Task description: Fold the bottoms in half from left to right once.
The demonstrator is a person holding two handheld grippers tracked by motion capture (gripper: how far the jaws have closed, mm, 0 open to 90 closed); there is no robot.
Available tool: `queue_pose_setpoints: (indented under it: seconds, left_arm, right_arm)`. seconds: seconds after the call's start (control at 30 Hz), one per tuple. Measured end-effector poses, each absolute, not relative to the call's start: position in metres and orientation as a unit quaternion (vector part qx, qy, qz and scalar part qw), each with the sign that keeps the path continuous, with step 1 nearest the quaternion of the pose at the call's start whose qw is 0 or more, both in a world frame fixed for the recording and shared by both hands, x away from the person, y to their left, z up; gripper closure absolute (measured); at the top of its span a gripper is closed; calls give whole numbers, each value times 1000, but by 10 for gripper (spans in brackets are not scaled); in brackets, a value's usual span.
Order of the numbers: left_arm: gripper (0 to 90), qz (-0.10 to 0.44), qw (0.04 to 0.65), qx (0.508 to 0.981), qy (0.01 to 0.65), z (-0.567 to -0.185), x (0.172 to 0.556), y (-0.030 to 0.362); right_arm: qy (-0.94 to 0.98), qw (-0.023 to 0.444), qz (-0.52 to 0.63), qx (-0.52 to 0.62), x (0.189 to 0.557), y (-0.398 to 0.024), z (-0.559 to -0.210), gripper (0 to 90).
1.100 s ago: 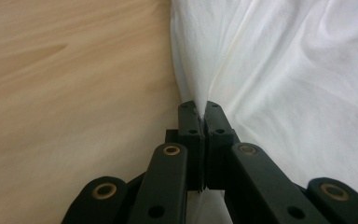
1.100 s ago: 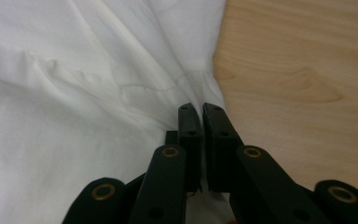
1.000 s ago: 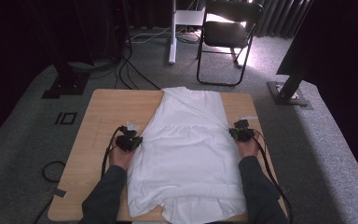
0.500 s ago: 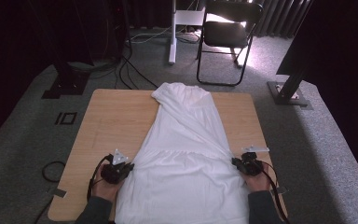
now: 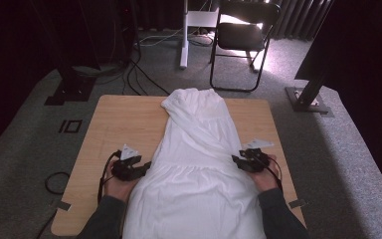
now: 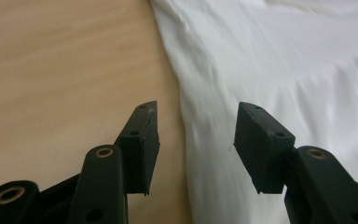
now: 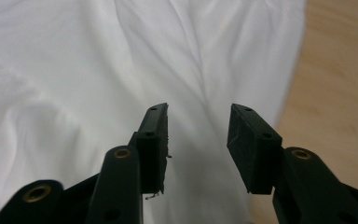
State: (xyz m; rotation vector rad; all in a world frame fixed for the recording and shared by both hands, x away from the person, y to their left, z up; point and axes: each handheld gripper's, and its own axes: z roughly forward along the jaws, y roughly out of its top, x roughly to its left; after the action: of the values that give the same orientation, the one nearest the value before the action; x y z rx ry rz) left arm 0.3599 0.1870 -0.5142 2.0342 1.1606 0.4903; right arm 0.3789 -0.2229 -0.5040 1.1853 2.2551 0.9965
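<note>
High view: white garment [image 5: 199, 164] lengthwise, away.

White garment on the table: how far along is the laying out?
Done: the white garment lies lengthwise down the wooden table. In hand: left gripper and right gripper have just been opening at its side edges, nothing pinched. Left: probably smoothing wrinkles or folding.

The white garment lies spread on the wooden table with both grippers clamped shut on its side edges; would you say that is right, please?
Not quite: the left gripper and right gripper are open, as both gripper views show. The white garment does lie on the wooden table.
</note>
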Motion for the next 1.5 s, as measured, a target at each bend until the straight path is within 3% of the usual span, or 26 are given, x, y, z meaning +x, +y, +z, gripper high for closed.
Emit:
queue_pose_setpoints:
  seconds: [0.17,0.23,0.27,0.33,0.37,0.43,0.53,0.67,0.77,0.97,1.3,1.5]
  left_arm:
    - [504,187,335,809,444,-527,398,158]
    - [581,169,329,816,443,-533,406,152]
    - [631,166,326,818,443,-536,409,150]
    - [748,163,316,825,439,-540,409,148]
    - [791,166,315,826,437,-541,408,147]
    - [852,170,313,829,432,-542,406,146]
    - [860,168,317,825,436,-543,405,148]
    - [862,174,319,824,434,-544,405,147]
    - [863,181,315,827,429,-544,404,147]
    - [872,195,319,824,426,-546,394,152]
    - [873,181,340,821,422,-551,321,177]
    - [866,165,326,836,409,-548,286,181]
  right_arm:
    - [831,187,340,398,419,-183,-514,523]
    - [839,178,327,398,431,-173,-522,518]
    - [844,175,318,395,435,-170,-527,554]
    - [844,205,290,401,439,-168,-531,835]
    - [830,240,278,420,439,-172,-529,890]
    - [790,277,302,457,437,-190,-515,896]
    - [750,297,320,498,436,-223,-497,896]
    - [742,264,324,525,440,-247,-510,891]
    - [757,220,338,514,443,-252,-543,866]
    - [750,199,337,533,438,-254,-554,876]
    - [778,208,330,493,370,-245,-556,879]
    - [791,189,327,481,322,-243,-555,878]
